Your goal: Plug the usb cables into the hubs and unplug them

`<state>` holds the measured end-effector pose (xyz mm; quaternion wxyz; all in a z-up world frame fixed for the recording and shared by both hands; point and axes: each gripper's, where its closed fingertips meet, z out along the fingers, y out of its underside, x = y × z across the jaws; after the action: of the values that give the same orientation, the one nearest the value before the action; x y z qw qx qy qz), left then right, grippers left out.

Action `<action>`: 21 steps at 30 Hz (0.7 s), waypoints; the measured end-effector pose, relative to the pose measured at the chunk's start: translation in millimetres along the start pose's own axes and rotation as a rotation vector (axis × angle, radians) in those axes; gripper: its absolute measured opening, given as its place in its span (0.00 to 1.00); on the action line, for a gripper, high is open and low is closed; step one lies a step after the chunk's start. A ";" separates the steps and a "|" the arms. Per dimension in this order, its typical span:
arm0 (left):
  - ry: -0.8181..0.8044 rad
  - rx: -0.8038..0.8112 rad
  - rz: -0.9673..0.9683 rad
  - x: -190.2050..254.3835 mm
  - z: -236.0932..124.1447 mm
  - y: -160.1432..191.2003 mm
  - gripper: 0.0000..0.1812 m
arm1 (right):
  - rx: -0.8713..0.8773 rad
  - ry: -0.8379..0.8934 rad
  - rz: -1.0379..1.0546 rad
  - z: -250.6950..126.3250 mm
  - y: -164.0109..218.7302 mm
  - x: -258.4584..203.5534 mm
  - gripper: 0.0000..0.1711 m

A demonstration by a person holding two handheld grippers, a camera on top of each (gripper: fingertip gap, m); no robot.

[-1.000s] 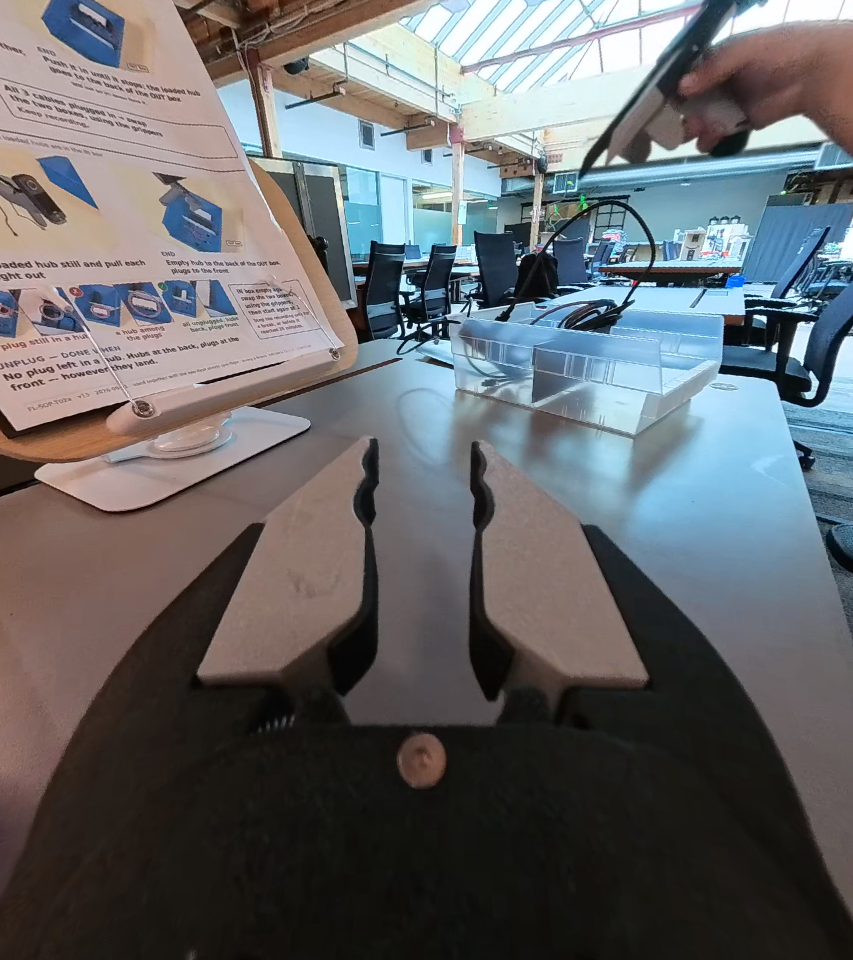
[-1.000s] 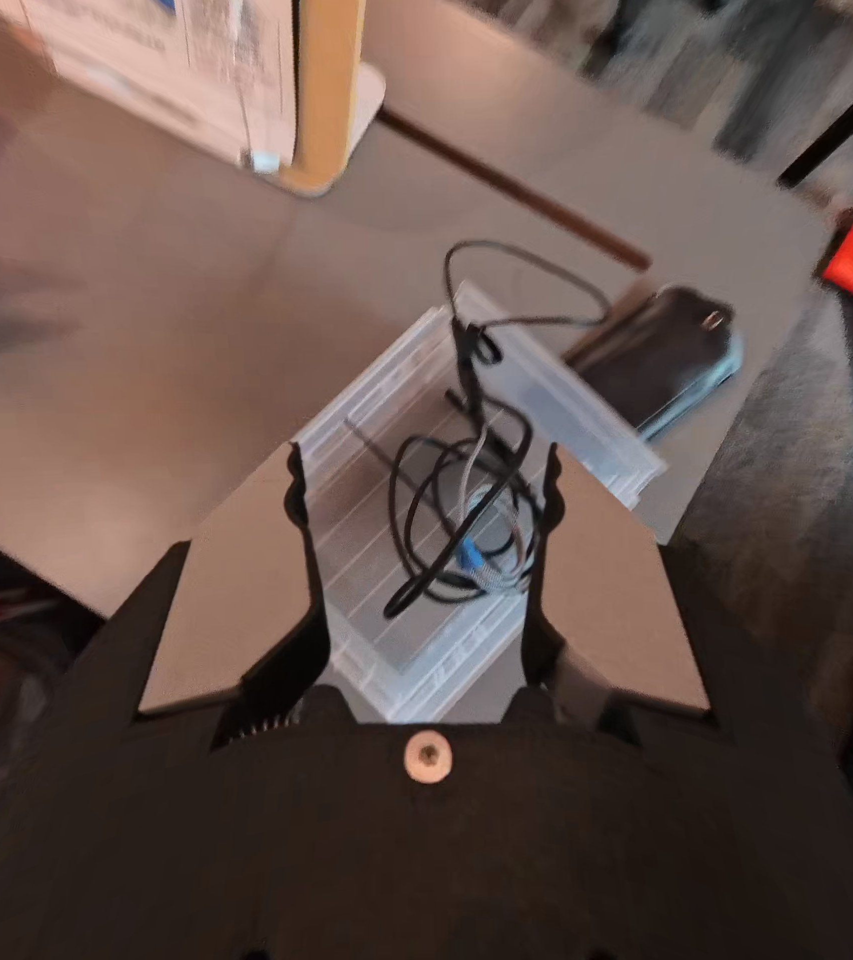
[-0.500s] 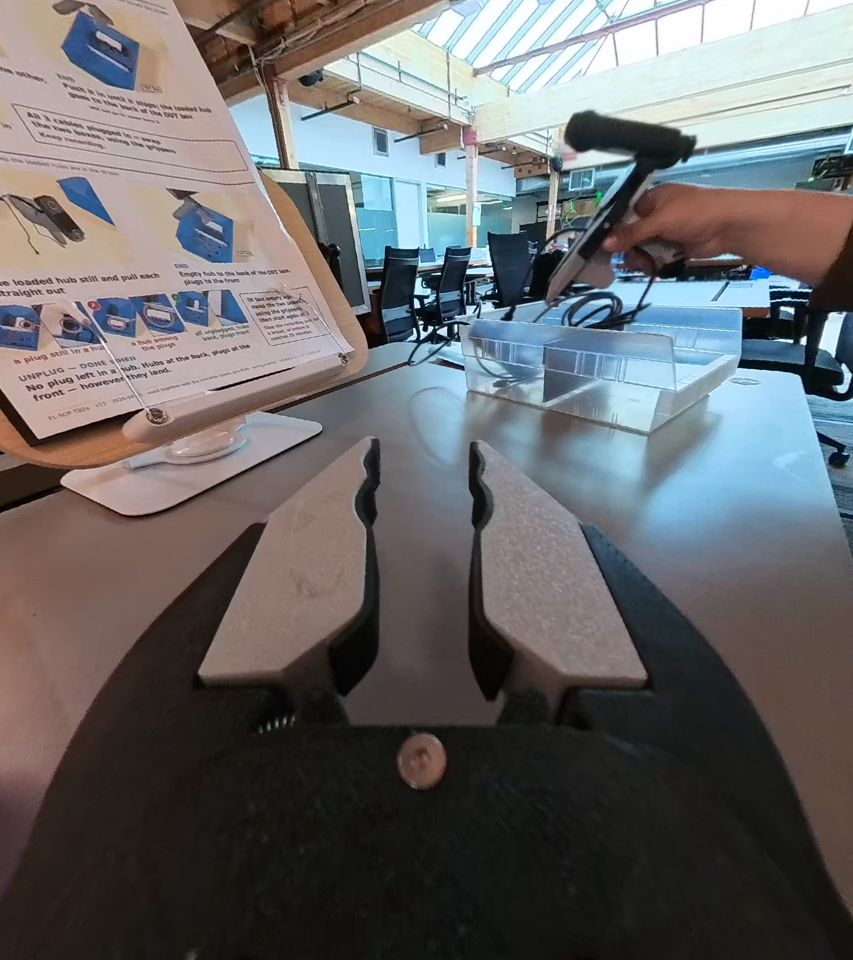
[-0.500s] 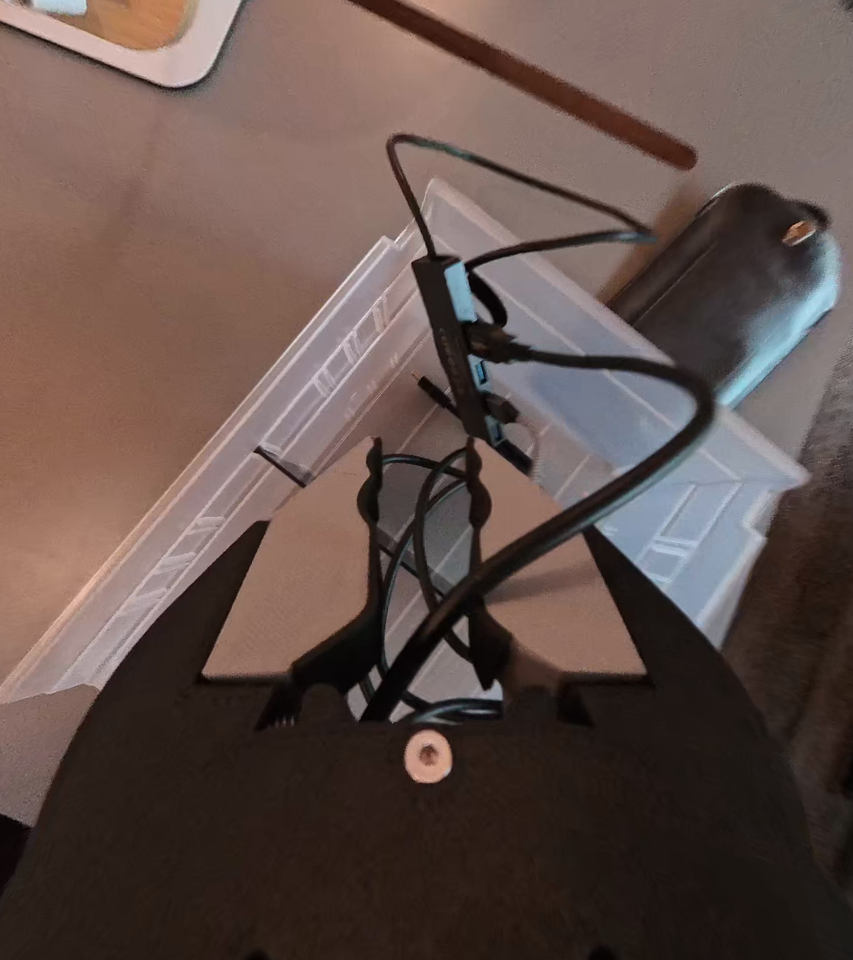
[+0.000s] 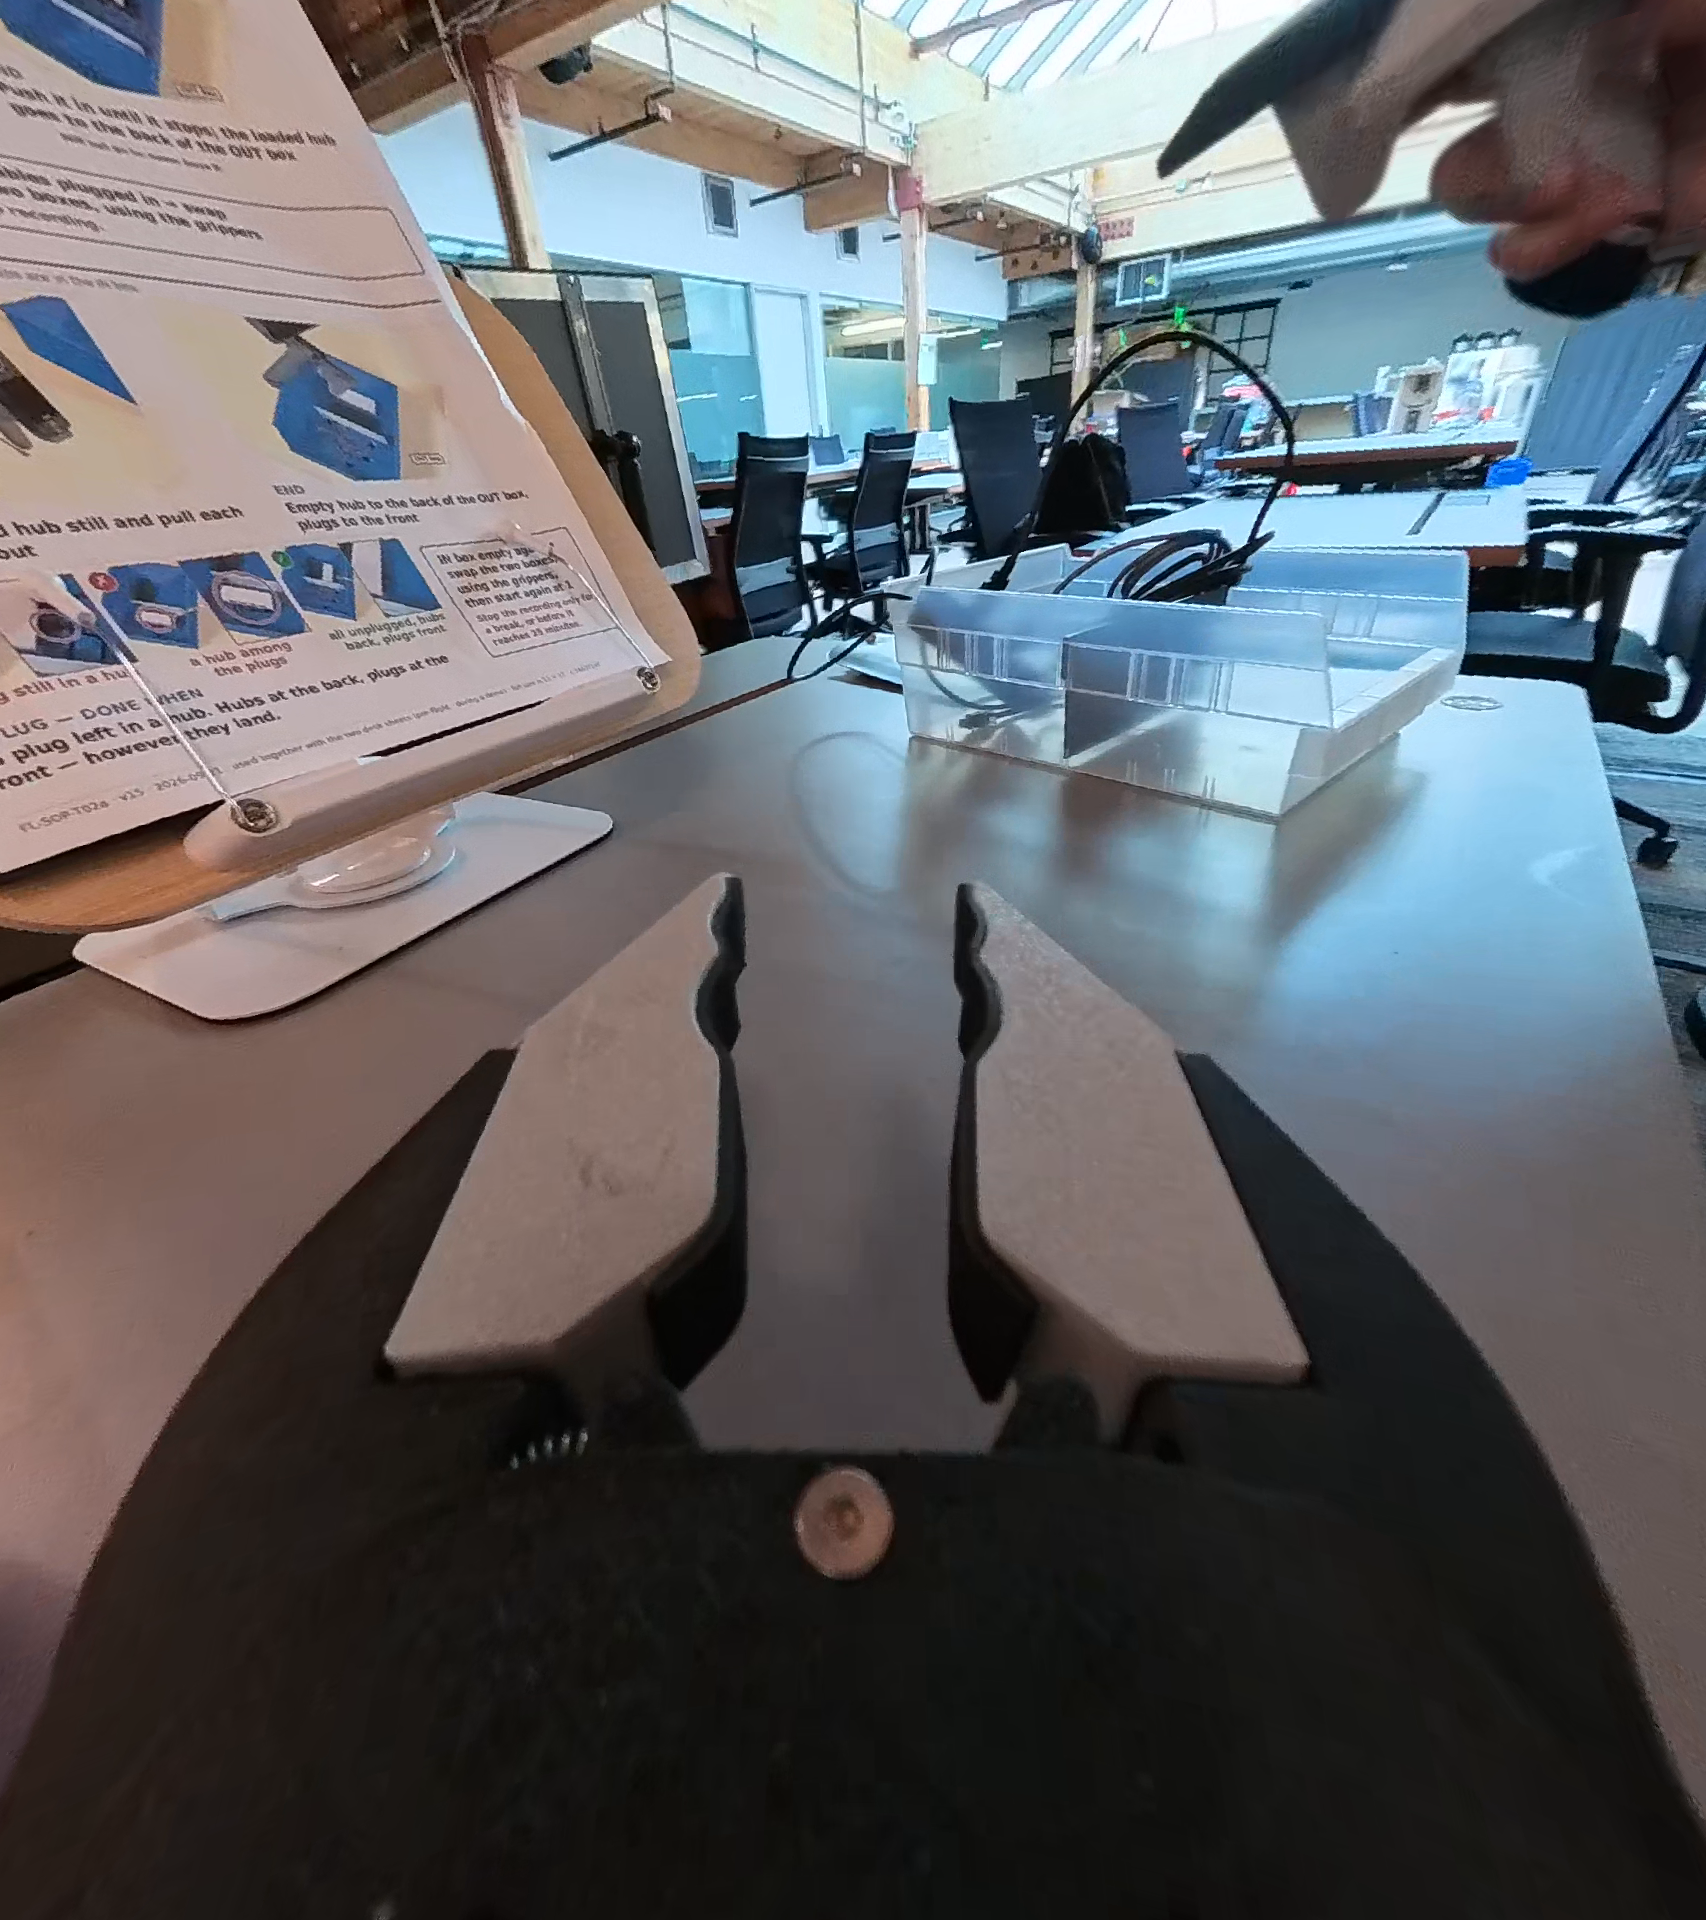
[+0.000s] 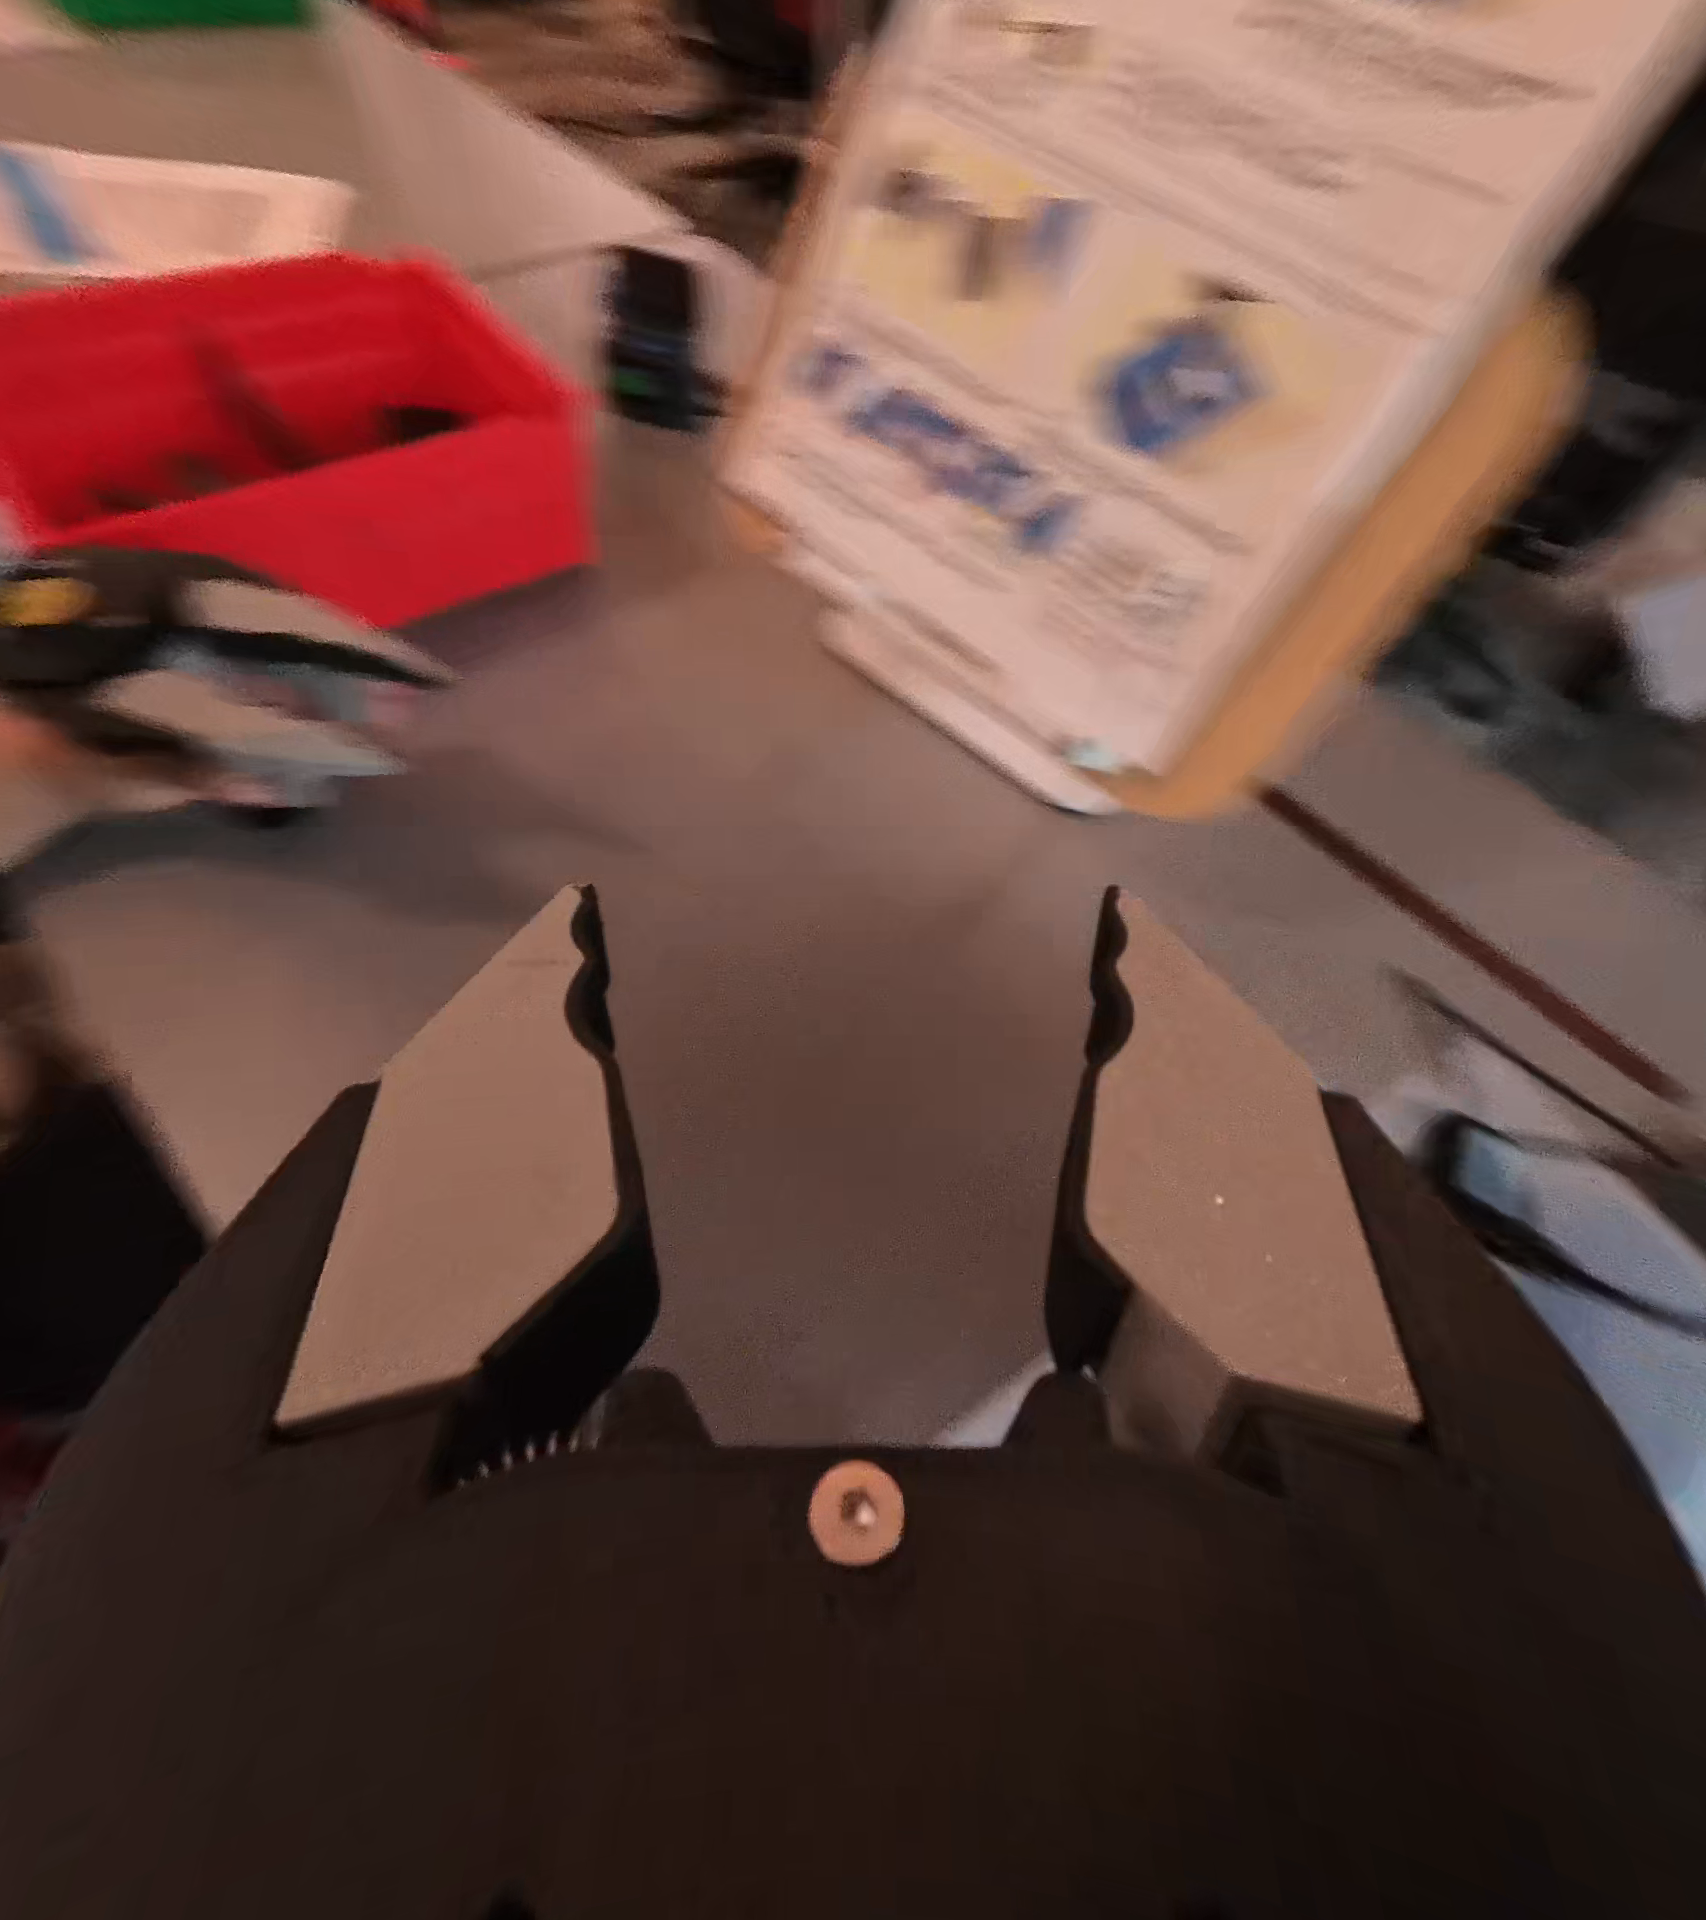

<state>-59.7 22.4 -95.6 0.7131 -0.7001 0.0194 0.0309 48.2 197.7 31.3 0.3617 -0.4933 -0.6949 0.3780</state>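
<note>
A clear plastic bin (image 5: 1192, 675) with a divider stands on the grey table (image 5: 1244, 987) ahead of me. Black usb cables (image 5: 1171, 551) lie coiled in its far part, and one loop arcs up above it. I cannot make out a hub. My left gripper (image 5: 844, 914) is low over the table, well short of the bin, open a little and empty. My right gripper (image 6: 847, 914) is wide open and empty over bare table. It also shows in the left wrist view (image 5: 1244, 125), held by a hand, high at the upper right above the bin.
An instruction sheet on a wooden stand (image 5: 205, 468) stands at the left, also blurred in the right wrist view (image 6: 1192, 364). A red bin (image 6: 257, 416) sits at the far left beyond my left gripper (image 6: 236, 665). Office chairs (image 5: 1607, 623) stand past the table's right edge.
My right gripper was down in the clear bin with its jaws narrowed around the cables. It has lifted out, swung away left and opened wide, empty. My left gripper has barely moved.
</note>
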 end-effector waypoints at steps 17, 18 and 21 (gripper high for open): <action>0.090 -0.162 0.069 24.3 1.0 21.4 0.39 | -0.080 -0.300 -0.032 216.7 115.1 -78.3 0.48; 0.114 -0.176 0.075 29.3 0.9 23.1 0.41 | -0.085 -0.304 -0.058 214.9 116.9 -81.3 0.49; 0.161 -0.222 0.073 38.8 0.3 29.5 0.44 | -0.078 -0.292 -0.100 209.4 119.5 -85.6 0.49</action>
<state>-23.1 23.9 -127.8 0.6258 -0.7737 0.0987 0.0024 -64.3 107.4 -180.0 0.2555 -0.4117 -0.7780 0.3999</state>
